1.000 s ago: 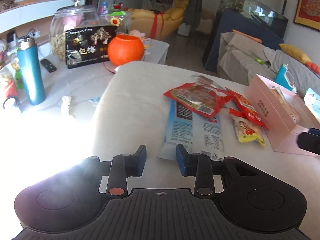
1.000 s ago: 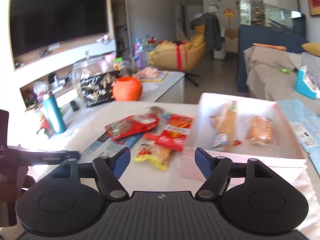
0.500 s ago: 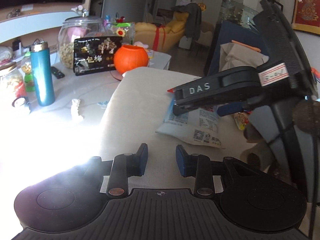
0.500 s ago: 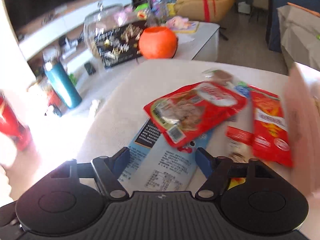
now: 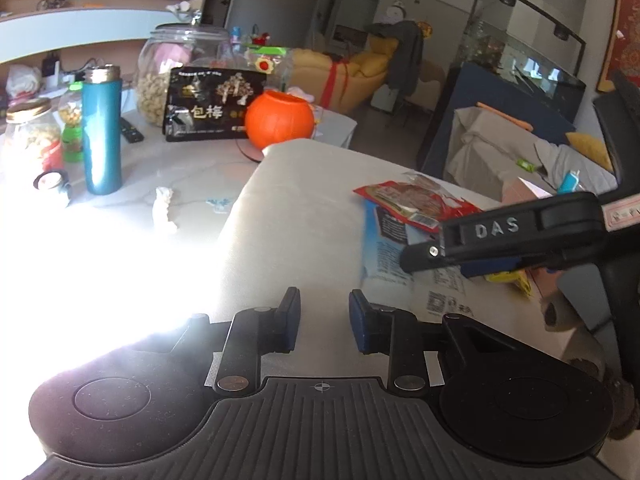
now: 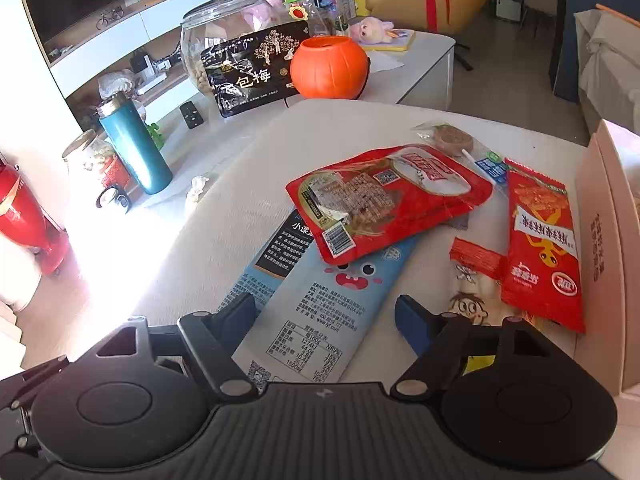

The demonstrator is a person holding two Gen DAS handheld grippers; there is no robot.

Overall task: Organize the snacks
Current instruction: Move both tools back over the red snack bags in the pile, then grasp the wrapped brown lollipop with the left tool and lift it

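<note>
On the pale cloth lay five snack packets: one wide red pouch [image 6: 384,196], one long blue packet [image 6: 316,300], one tall red sachet [image 6: 540,248], one small cartoon-printed packet [image 6: 476,284] and one clear-wrapped lollipop [image 6: 454,136]. One pink box [image 6: 604,248] stood at the right edge. Behind were two glass jars [image 6: 216,28] [image 6: 94,160], one black bag [image 6: 256,68], one orange pumpkin pot [image 6: 328,66] and one teal flask [image 6: 134,144].

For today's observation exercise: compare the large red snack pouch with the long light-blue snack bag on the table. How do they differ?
1. The red pouch lies on top; the light-blue bag sits beneath it, partly covered.
2. The red pouch has a clear window showing its contents; the light-blue bag is opaque, with a cartoon face.
3. The light-blue bag is longer and narrower than the red pouch.
Both lie flat, sealed, and ungripped.
</note>
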